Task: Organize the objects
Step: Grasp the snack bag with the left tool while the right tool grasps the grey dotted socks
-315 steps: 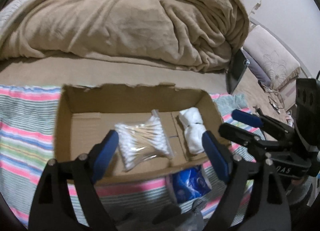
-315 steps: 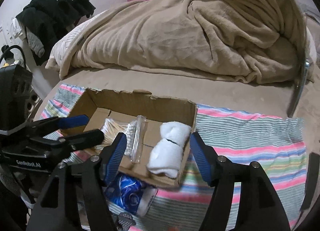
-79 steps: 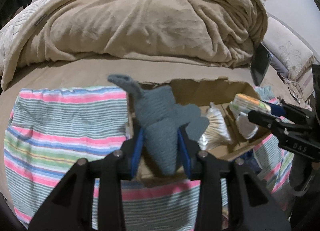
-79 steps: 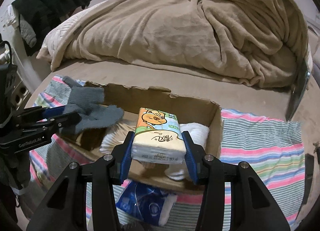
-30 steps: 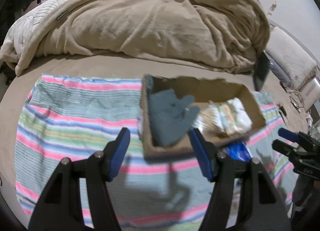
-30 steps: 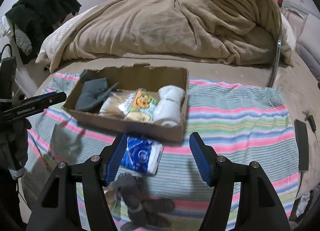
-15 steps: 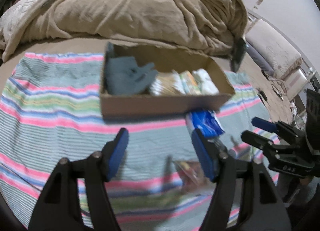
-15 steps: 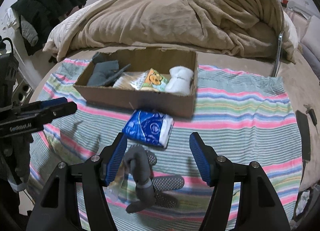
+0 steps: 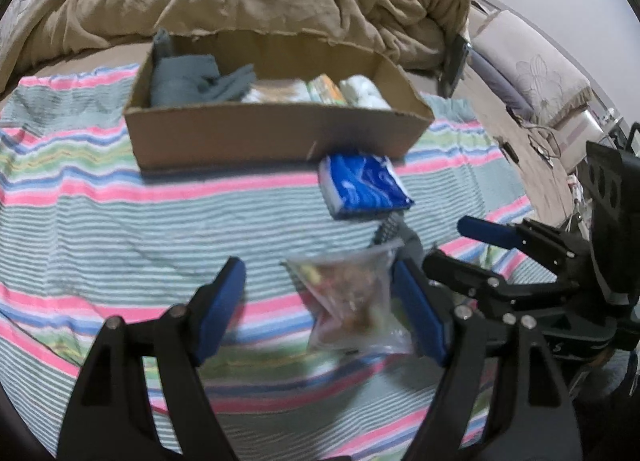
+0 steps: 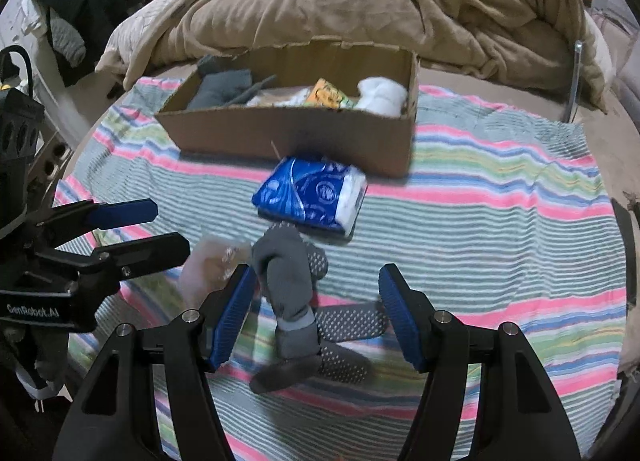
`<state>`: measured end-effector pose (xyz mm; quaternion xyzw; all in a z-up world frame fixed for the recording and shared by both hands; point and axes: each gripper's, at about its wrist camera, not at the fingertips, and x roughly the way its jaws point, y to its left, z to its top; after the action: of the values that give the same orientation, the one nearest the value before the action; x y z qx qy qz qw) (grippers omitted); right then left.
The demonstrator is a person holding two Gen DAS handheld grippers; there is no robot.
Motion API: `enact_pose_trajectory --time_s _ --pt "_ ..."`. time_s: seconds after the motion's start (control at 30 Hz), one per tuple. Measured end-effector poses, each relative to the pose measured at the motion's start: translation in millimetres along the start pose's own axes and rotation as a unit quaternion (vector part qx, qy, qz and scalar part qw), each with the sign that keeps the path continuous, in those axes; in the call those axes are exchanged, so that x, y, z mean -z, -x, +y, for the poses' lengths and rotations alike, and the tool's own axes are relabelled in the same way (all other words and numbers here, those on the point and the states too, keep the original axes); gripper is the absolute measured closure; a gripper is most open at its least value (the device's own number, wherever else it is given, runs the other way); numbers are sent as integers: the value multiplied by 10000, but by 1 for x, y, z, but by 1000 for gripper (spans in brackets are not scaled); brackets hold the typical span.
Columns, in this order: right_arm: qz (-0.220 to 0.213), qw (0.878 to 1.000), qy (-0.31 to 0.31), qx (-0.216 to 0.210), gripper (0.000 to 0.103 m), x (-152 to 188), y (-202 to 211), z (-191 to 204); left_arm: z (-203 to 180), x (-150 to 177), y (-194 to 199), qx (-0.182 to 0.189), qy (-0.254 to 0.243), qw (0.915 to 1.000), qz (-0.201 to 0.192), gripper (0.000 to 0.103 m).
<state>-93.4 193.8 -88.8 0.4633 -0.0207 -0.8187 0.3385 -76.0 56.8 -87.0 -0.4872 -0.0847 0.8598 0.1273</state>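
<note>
1. Bed [image 10: 520,149] setup: a striped blanket [image 10: 500,229] is spread over it, with a big tan comforter [image 10: 360,1] bunched up at the back.
2. Cardboard box [image 10: 288,133] sits on the stripes, holding a grey glove [image 10: 224,87], a tissue pack with an orange print [image 10: 326,95] and a white roll [image 10: 382,95].
3. Just in front of the box lies a blue tissue pack [image 10: 312,193], touching or nearly touching its front wall.
4. Left gripper [image 9: 320,309] hovers low, jaws opening, with a clear plastic bag [image 9: 352,293] lying between them close to the right pad. Not pinched as far as I can see.
5. Right gripper [image 10: 314,317] has its jaws apart over a pair of grey grip socks [image 10: 296,301] on the blanket, not clamped on them.
</note>
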Motion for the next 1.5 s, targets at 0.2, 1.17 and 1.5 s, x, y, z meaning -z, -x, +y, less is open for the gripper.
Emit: enact_pose_trajectory --time_s 0.2,1.17,1.5 --pt "141 9999 37 -57 35 9 -9 3 -2 12 -9 8 26 9998 171 24" --pt "55 9990 -270 -345 77 16 -2 -18 -18 21 -44 517 -175 9974 465 57" --pt "-198 9989 -253 -348 77 7 16 -13 -8 16 -16 469 -105 9987 155 58"
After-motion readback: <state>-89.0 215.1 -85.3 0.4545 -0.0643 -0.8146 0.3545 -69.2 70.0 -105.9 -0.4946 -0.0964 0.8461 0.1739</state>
